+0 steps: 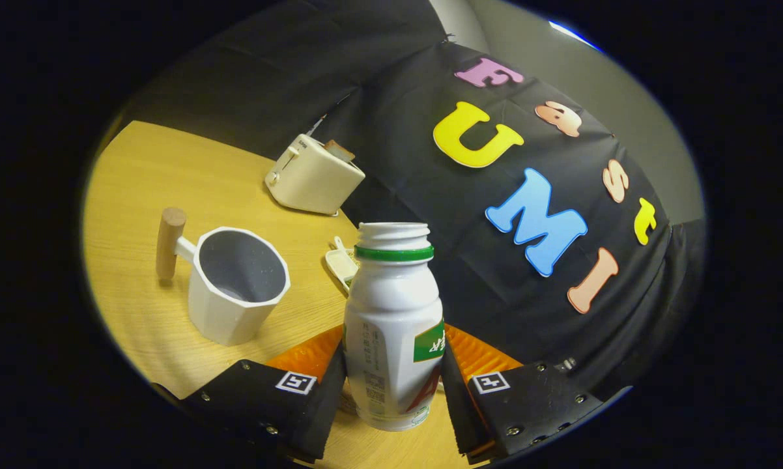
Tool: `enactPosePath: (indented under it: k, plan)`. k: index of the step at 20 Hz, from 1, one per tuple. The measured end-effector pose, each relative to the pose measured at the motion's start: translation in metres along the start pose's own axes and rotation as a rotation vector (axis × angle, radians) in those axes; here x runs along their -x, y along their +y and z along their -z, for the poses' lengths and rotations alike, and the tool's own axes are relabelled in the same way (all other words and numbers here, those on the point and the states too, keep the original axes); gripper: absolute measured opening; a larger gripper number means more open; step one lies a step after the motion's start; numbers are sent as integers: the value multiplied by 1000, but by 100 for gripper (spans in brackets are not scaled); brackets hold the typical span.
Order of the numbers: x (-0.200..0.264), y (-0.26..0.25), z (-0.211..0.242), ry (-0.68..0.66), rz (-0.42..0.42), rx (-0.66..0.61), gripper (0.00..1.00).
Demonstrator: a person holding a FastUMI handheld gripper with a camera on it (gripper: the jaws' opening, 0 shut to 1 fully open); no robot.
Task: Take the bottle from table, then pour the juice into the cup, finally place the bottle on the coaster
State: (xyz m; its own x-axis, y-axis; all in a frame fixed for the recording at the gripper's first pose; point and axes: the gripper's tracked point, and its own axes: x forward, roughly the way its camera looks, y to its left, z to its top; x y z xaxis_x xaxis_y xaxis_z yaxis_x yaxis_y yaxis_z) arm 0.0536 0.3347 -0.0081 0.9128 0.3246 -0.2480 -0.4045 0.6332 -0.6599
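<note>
A white plastic bottle (pixel 392 326) with a green neck ring and no cap stands between my two fingers, tilted with the view. My gripper (pixel 391 384) is shut on the bottle, one finger pressing each side of its lower body. A white faceted cup (pixel 235 283) with a wooden handle sits on the wooden table (pixel 170 189), ahead of the fingers and to the left of the bottle; I see nothing inside it. An orange ribbed coaster (pixel 476 355) lies just behind the bottle, partly hidden by it and by the fingers.
A cream toaster (pixel 313 174) with a slice in its slot stands farther back by the black cloth wall (pixel 483 273). A small white object (pixel 341 262) lies between the cup and the bottle's neck. Bare table spreads left of the cup.
</note>
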Motion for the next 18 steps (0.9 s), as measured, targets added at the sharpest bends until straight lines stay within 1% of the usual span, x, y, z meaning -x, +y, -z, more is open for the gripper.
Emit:
enactPosePath:
  k: [5,9,12,18]
  plan:
    - [-2,-5,4,-30,-20,-143,72]
    - [-3,-10,7,-56,-10,-239,72]
    - [-4,-15,6,-85,-3,-349,72]
    - [-15,-24,13,-107,-22,-578,72]
